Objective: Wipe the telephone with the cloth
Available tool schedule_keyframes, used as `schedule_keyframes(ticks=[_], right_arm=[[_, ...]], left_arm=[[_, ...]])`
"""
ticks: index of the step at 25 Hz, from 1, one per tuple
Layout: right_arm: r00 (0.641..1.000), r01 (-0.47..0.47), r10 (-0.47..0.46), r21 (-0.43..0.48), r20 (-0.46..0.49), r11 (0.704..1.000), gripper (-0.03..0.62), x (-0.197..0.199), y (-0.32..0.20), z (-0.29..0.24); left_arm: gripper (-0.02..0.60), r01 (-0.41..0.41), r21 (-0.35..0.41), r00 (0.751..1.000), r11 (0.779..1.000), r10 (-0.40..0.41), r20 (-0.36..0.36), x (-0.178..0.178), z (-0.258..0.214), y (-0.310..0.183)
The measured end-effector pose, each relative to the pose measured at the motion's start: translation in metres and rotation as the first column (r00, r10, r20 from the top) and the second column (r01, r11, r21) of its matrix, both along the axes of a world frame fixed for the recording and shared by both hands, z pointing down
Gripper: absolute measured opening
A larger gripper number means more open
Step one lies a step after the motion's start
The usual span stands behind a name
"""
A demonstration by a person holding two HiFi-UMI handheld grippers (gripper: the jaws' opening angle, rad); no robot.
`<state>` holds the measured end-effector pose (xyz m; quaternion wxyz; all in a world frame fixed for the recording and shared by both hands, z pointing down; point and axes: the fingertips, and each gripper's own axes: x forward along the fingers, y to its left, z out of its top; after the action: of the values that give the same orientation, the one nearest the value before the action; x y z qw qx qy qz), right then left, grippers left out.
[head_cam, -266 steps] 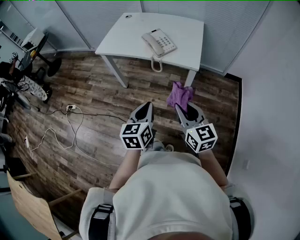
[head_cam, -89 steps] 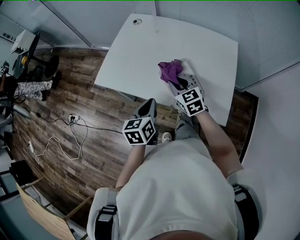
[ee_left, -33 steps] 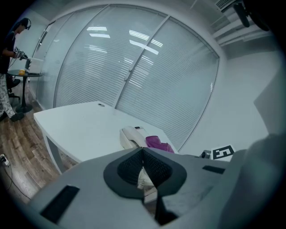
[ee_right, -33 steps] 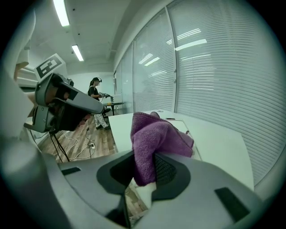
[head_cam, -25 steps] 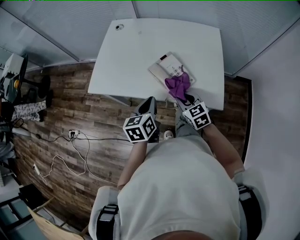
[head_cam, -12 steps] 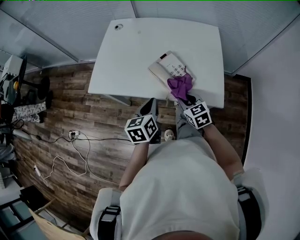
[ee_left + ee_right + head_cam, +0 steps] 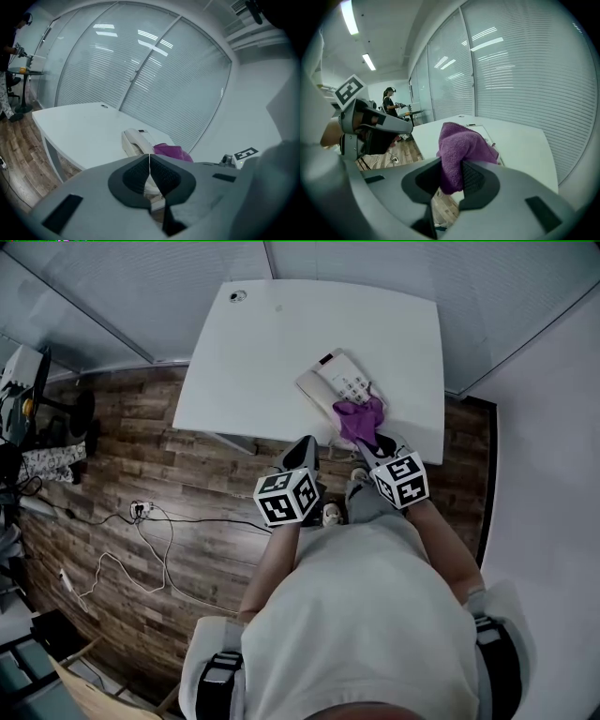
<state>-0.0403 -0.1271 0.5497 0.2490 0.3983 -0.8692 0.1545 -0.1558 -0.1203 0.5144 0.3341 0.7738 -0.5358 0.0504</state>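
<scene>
Wipe seemingly under way, not finished

Right gripper [image 7: 373,441] pinches a purple terry cloth [image 7: 357,416] at the near end of the white desk telephone [image 7: 337,381]; left gripper [image 7: 302,450] closed, empty; keypad likely remains.

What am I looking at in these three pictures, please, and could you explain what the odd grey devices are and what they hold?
No robot arm here: a person holds a two-jaw gripper in each hand. The head view comes from a camera on the person's head, looking steeply down; each gripper view comes from a camera riding on that gripper, looking along its jaws. On the white table lies a telephone. The right gripper has its jaws shut on a purple cloth, held over the telephone's near end. The left gripper is shut and empty, near the table's front edge.
</scene>
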Motion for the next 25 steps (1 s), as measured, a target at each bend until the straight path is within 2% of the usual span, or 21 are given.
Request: schedule_keyframes(ticks=[8, 17, 18, 20, 25], right_arm=[[0.998, 0.026, -0.030, 0.061, 0.060, 0.998, 0.097, 0.006, -0.024, -0.031], [0.987, 0.098, -0.109, 0.095, 0.115, 0.991, 0.097, 0.021, -0.069, -0.054], [0.986, 0.107, -0.118, 0.098, 0.117, 0.989, 0.097, 0.022, -0.074, -0.055], [0.983, 0.128, -0.140, 0.102, 0.116, 0.986, 0.097, 0.026, -0.083, -0.056], [0.973, 0.184, -0.195, 0.096, 0.124, 0.978, 0.097, 0.033, -0.108, -0.056]], left_arm=[[0.021, 0.004, -0.003, 0.997, 1.000, -0.004, 0.071, 0.020, 0.005, -0.021], [0.023, 0.110, -0.037, 0.992, 0.993, -0.108, 0.064, 0.034, 0.013, -0.057], [0.039, 0.126, -0.042, 0.990, 0.991, -0.123, 0.069, 0.034, 0.013, -0.060], [0.151, 0.156, -0.059, 0.985, 0.986, -0.151, 0.083, 0.036, 0.016, -0.068], [0.211, 0.274, -0.103, 0.954, 0.956, -0.256, 0.157, 0.039, 0.026, -0.089]])
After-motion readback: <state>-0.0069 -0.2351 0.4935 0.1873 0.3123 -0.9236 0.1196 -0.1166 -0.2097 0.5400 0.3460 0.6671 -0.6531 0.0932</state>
